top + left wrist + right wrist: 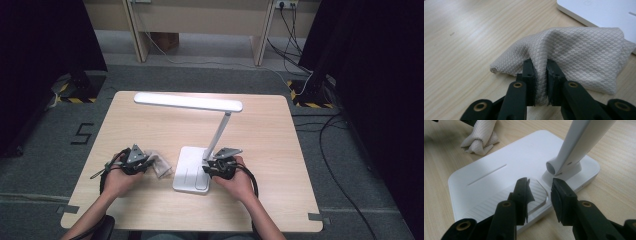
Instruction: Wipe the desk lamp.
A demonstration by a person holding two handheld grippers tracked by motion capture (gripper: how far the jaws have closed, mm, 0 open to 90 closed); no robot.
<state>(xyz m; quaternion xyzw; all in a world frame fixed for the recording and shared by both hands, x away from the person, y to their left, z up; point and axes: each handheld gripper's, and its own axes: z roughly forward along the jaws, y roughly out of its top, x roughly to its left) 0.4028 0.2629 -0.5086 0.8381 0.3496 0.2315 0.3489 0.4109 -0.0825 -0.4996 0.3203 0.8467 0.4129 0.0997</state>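
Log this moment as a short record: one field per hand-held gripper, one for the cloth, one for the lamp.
left hand-held gripper: shut on a fold of the cloth, at the table surface
right hand-held gripper: jaws apart, over the lamp base near the arm's foot, nothing between them
cloth: beige, quilted pattern, bunched, lying on the table just left of the lamp base
lamp: white, upright, flat base, slanted arm, long head overhead

Overhead plus two close gripper views

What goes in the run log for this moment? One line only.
left gripper: shut on cloth | right gripper: open over lamp base | table: cloth beside lamp base
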